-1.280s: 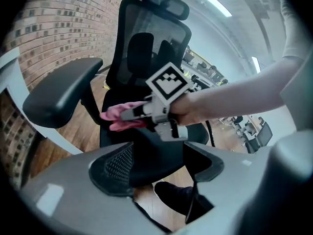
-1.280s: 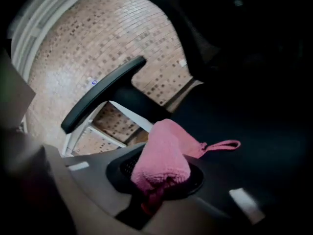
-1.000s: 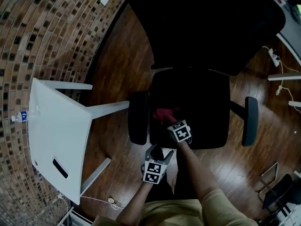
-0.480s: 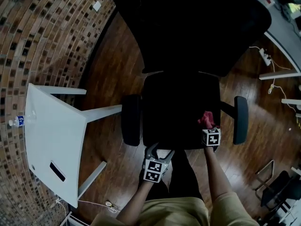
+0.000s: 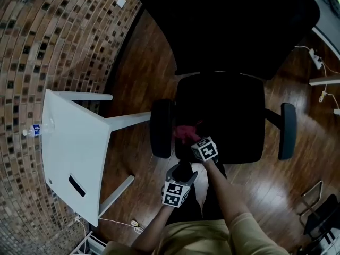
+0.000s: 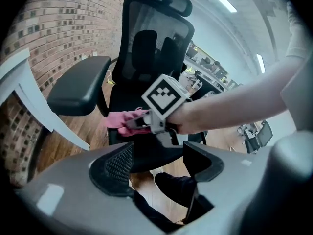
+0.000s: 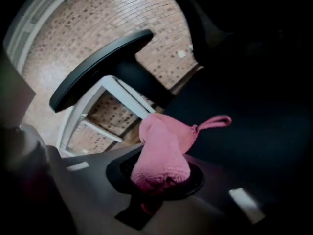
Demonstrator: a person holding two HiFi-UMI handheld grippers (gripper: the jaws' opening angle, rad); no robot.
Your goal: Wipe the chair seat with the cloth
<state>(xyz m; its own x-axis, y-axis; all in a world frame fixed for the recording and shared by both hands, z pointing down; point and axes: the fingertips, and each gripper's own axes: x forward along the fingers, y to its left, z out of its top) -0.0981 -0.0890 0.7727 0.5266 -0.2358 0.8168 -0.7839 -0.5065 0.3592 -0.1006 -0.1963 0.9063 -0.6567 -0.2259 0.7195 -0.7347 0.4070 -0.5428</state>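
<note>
the right gripper (image 5: 194,140), jaws pinching the pink cloth (image 5: 184,133), has swept back from the near-right edge of the chair seat (image 5: 228,116) to its near-left corner, likely a wiping stroke, while the left gripper (image 5: 179,173) hangs spread and empty.

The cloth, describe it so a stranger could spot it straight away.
Find the big black office chair. At its seat's front corner, nearest the white table, sits the cloth: pink, bunched, clamped in the right gripper's jaws, the only bright colour against black.
</note>
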